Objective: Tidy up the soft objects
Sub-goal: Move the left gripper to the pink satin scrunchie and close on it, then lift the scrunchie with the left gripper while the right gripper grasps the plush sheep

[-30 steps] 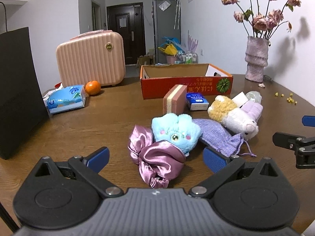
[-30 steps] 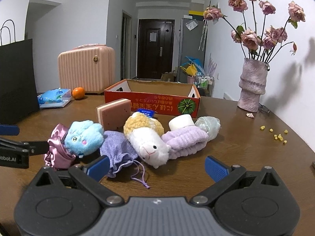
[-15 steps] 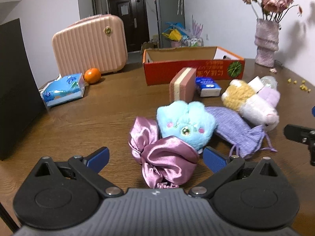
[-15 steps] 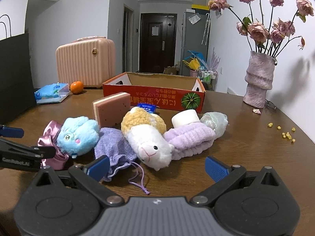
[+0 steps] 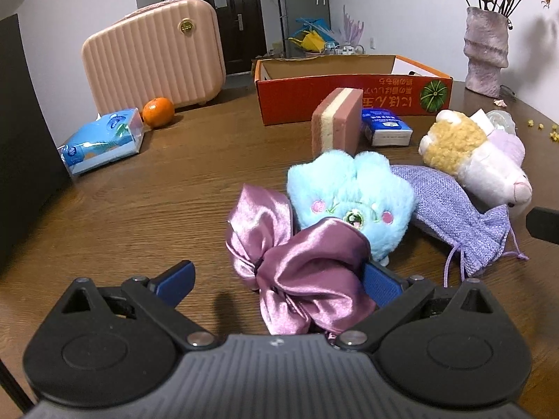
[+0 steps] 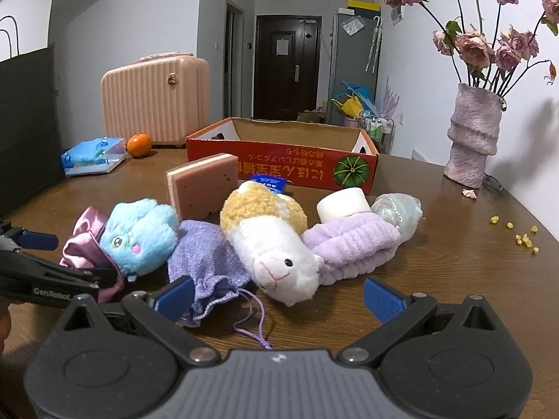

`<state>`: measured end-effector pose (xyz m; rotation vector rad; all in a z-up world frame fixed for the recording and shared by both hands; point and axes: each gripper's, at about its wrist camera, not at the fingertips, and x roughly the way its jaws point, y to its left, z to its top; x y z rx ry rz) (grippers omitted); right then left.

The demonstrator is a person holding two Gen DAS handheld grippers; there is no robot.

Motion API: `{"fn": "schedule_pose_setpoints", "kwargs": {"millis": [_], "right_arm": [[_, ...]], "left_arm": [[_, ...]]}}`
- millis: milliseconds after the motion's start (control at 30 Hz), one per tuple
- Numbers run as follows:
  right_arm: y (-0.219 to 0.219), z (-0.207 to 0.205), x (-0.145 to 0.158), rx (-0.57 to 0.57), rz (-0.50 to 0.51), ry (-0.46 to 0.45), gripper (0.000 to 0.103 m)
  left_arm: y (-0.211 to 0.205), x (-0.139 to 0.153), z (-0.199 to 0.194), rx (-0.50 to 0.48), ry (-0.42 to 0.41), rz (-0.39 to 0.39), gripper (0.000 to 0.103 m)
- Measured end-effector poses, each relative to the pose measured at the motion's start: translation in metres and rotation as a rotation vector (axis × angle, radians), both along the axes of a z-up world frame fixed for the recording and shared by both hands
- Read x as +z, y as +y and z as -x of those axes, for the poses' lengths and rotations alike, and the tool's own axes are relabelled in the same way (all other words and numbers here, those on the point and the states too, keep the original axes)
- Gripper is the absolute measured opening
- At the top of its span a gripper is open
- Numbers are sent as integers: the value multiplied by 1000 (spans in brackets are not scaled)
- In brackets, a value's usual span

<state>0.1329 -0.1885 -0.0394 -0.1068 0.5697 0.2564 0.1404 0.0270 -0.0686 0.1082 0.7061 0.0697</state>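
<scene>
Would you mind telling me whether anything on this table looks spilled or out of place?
Yes: small yellow crumbs lie scattered on the table at its right edge, and a fallen petal sits beside the vase of wilted roses. The soft toys are just heaped unsorted.

A pink ribbed suitcase (image 5: 153,52) stands at the far edge of the wooden table (image 5: 139,202), with an orange (image 5: 158,112) and a blue tissue pack (image 5: 101,141) just before it. A mauve vase (image 6: 473,136) of dried roses (image 6: 482,45) stands at the right, yellow crumbs (image 6: 520,237) scattered near it.
</scene>
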Motion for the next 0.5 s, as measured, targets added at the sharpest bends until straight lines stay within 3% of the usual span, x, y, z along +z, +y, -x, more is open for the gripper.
{"fn": "schedule_pose_setpoints", "kwargs": {"millis": [100,333,500], "right_arm": [[2,-2,-1,3,-2,5,103],[6,-6,-5,12,-2,11,103],[8,-6,-6,15,-4,16,103]], "left_arm": [[0,-2,0,-14,-2,8,94],[-1,-2,3,-72,0,52,58],[1,0,7,-80,-8,76,49]]}}
